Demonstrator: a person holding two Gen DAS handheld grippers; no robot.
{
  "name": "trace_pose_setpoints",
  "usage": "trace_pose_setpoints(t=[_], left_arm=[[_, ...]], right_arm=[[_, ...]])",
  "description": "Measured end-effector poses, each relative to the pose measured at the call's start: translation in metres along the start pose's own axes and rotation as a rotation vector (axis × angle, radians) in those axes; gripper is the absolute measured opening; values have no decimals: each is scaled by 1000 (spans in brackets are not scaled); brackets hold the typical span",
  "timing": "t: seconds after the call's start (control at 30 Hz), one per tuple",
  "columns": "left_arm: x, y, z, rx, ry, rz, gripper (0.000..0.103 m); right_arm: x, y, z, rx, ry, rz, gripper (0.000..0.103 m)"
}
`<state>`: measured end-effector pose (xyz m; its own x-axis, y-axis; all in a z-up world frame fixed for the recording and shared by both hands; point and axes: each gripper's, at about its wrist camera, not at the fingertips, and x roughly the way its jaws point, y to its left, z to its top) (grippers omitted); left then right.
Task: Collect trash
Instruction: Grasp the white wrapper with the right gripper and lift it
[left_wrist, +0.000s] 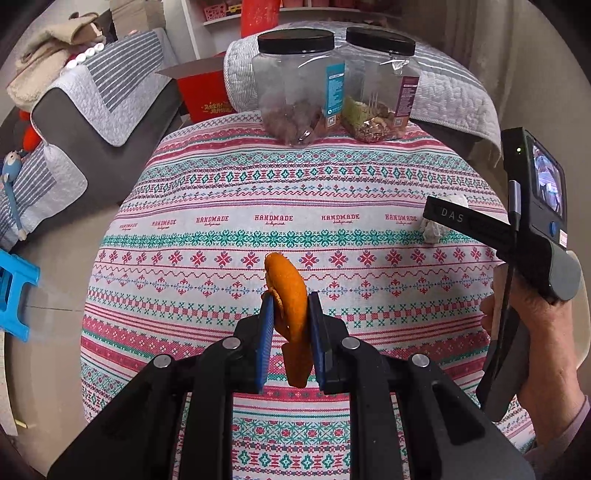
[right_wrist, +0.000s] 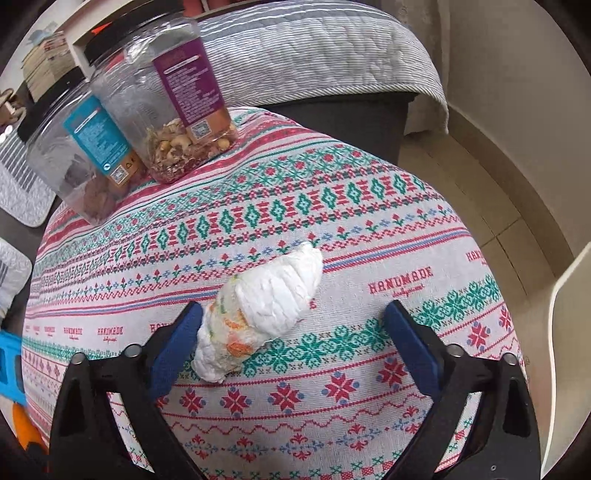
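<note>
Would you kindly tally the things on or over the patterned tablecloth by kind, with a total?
Clear jars with black lids: 2
Orange peel, held in the left gripper: 1
Crumpled tissue, between the open right gripper's fingers: 1
Total: 4

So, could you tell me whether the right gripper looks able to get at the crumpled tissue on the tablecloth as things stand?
Probably yes. The right gripper has its jaws wide open, and the crumpled tissue lies between them on the tablecloth, close to one finger. Nothing stands in between; the two jars sit well behind.

Woven matt cloth (right_wrist: 369, 206) covers the tabletop; crumpled white tissue (right_wrist: 273, 295) looks papery, two jars (left_wrist: 295, 85) are glossy clear plastic.
</note>
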<state>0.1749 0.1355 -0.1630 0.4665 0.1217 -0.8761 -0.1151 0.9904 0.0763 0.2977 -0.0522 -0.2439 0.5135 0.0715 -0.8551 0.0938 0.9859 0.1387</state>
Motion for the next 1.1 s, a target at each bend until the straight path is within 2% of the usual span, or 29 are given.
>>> trace_pose_setpoints(t=[0.07,0.1,0.13,0.47,0.8,1.1], left_arm=[[1,1,0,-3,2,3,19],[2,1,0,-5,3,5,19],[2,1,0,-6,3,6,19],[-4,0,-1,-15,-12,12,19],[-26,0,1,-53,-64,0,19],[-49,-13,0,-55,-125,-18,19]], right_arm=[[-3,5,-1,-21,0,28,72],[-5,9,-1,-42,1,51,58],[-7,13,-1,-63,4,74,49],[-36,13,-11,-135,-17,101,47],[-99,14,-25,-263,-104,135,47],[-146,-7,-36,-298,-165,168,47]])
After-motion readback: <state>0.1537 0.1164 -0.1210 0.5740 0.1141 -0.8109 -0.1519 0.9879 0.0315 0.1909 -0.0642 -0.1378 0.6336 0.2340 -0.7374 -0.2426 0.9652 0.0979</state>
